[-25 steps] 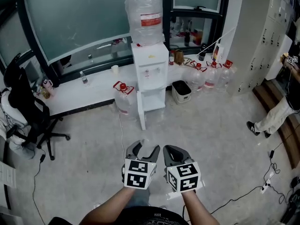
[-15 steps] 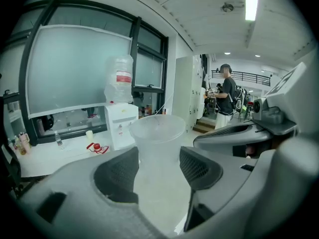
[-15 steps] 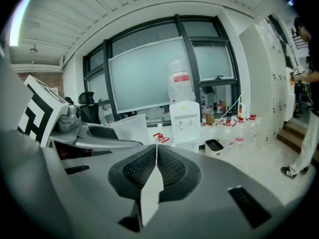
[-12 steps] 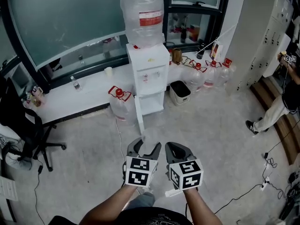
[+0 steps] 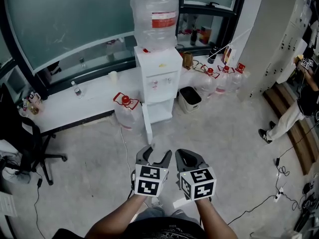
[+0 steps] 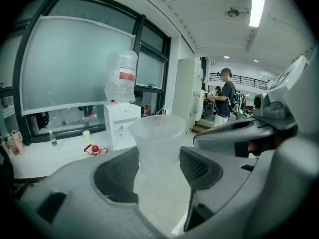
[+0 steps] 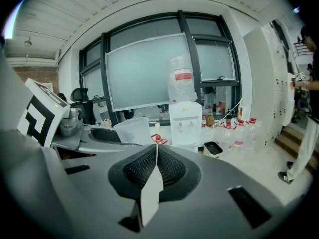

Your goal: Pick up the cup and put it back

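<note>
Holding frosted translucent cup [image 6: 157, 138] upright, left tool [image 6: 158, 173]; right tool [image 7: 155, 164], white slip [image 7: 151, 193].

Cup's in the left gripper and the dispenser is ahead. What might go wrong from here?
1. The thin cup is clamped between the pads of the left gripper; squeezing harder may buckle it.
2. A water jug and a bin flank the water dispenser; stepping close risks a bump.
3. The right gripper pinches a white slip that might slide out.

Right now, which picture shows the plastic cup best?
The left gripper view: the cup sits big and centered in the left claw. The right gripper view shows it small, off left; the head view barely shows it.
</note>
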